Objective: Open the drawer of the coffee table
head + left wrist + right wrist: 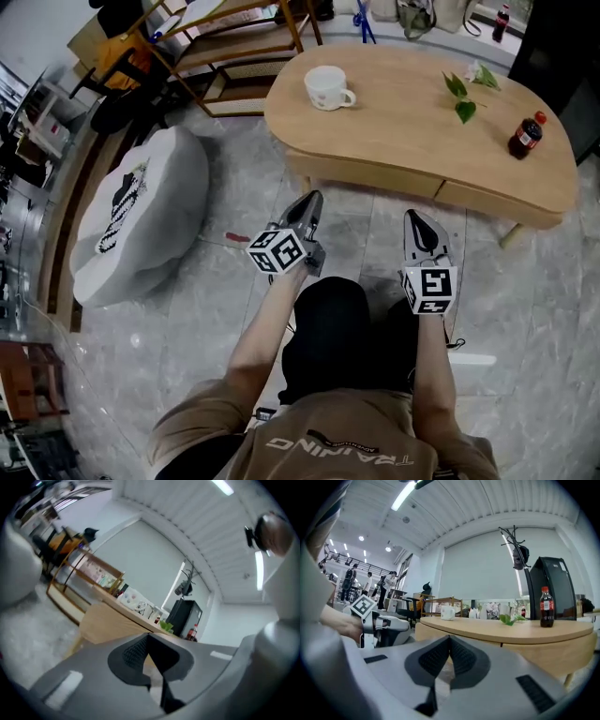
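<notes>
**Figure. Approach to the coffee table, both grippers unloaded.**

The coffee table (403,117) is shown in the upper right of the head view. A mug (328,87), a leafy sprig (461,94) and a bottle (526,136) stand on its wooden top. The band under the top is divided by a vertical seam (437,190). The drawer (497,200) is judged to be a panel of this band, though which panel cannot be told. The same seam (501,645) is seen right of centre in the right gripper view.

No knob or handle is visible. A hold is therefore expected along a panel's lower edge, or at a recess hidden beneath it. The panel is judged stiff, smooth and fairly light. It should slide straight out if it is pulled level. A pull at an angle could make it bind, or disturb the upright bottle.

The left gripper (309,202) is held at the centre of the head view, and the right gripper (419,225) just to the right of it. Both point toward the table and are well apart from it, above the marble floor (234,202).

In the left gripper view the ribbed pads (133,651) are pressed together, with nothing between them, and the scene appears tilted. In the right gripper view the pads (461,656) likewise meet on nothing. The jaws must be parted before any edge can be taken.
</notes>
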